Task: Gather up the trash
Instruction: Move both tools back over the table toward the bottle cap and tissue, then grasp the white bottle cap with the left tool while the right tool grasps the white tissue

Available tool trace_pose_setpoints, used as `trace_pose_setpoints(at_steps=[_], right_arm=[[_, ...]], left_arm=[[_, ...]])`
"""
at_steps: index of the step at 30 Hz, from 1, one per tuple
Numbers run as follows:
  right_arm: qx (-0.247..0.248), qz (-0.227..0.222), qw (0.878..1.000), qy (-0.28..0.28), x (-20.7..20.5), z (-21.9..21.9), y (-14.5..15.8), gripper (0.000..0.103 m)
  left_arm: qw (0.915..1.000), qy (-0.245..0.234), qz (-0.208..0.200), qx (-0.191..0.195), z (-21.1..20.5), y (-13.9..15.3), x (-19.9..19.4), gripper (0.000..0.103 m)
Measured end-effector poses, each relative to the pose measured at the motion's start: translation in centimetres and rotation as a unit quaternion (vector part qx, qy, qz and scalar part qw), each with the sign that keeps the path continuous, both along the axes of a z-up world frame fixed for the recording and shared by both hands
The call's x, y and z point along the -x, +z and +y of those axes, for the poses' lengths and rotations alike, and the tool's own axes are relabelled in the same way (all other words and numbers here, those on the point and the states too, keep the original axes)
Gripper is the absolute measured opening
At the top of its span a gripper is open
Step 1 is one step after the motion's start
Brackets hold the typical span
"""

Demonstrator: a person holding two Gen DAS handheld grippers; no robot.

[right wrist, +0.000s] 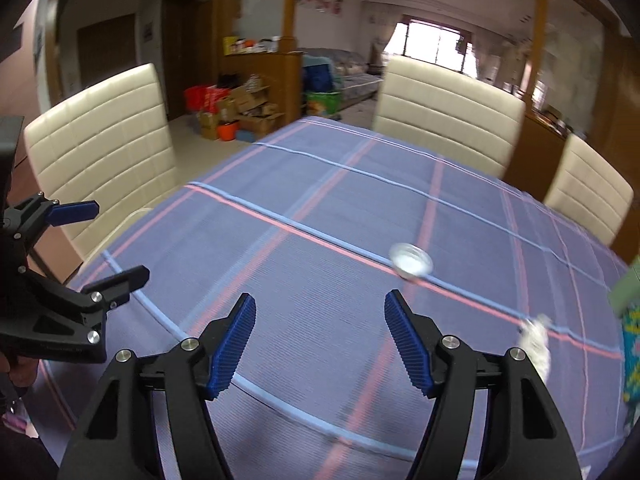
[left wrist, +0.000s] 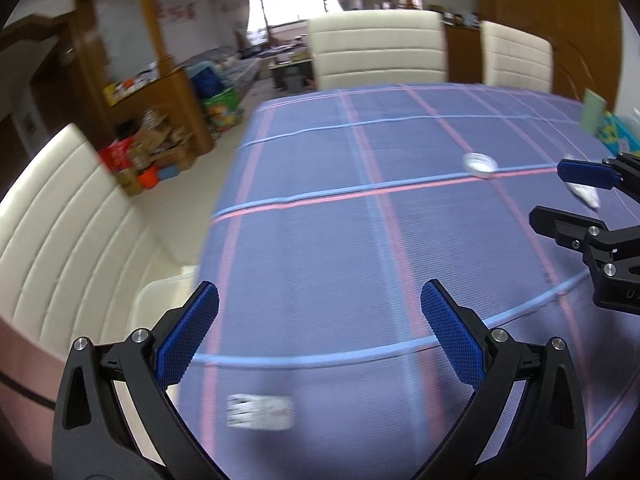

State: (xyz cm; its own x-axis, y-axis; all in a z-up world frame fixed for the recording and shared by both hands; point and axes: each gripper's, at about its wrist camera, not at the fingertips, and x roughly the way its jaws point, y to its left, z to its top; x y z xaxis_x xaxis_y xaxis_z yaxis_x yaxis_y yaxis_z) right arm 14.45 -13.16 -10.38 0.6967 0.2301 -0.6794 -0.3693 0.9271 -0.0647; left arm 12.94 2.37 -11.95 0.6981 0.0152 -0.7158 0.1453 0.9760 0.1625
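While your right gripper (right wrist: 320, 344) stands wide and empty, the crumpled paper (right wrist: 536, 340) lies just right of it, nearer than the cap (right wrist: 412, 260).

Left tool (left wrist: 320, 312), right tool (right wrist: 320, 334) — black frames, blue ridged pads, silver screws.

white packet (left wrist: 260, 416): print blurred, unreadable. crumpled white scrap (right wrist: 536, 344): smeared, kind unclear. colourful item (right wrist: 632, 344): cut by right edge. right gripper (left wrist: 560, 194): body cropped.

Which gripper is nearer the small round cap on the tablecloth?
Right. The right gripper sits just short of the cap; the left gripper is farther back and to its left.
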Motion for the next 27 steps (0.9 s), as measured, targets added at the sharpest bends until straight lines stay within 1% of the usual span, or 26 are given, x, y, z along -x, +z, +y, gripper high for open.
trace_pose_setpoints(at_steps=[5,11,17,24,27], right_arm=[[-0.011,0.009,0.999,-0.039,0.1,-5.5,-0.5,0.066],[-0.012,0.014,0.997,-0.080,0.1,-10.6,-1.3,0.066],[-0.018,0.033,0.994,-0.106,0.2,-14.4,-2.7,0.066],[-0.031,0.052,0.989,-0.135,-0.2,-17.8,-3.9,0.066],[-0.035,0.049,0.986,-0.159,-0.6,-18.8,-4.1,0.066]], left_arm=[[0.9991,-0.041,0.005,-0.012,-6.1,-0.3,-0.9,0.100],[0.9977,-0.066,0.015,-0.006,-11.2,-0.6,-2.3,0.100],[0.9965,-0.078,0.029,0.014,-14.5,-1.1,-3.2,0.100],[0.9946,-0.093,0.044,0.013,-17.7,-1.9,-4.7,0.100],[0.9945,-0.096,0.042,0.008,-18.5,-1.9,-5.5,0.100]])
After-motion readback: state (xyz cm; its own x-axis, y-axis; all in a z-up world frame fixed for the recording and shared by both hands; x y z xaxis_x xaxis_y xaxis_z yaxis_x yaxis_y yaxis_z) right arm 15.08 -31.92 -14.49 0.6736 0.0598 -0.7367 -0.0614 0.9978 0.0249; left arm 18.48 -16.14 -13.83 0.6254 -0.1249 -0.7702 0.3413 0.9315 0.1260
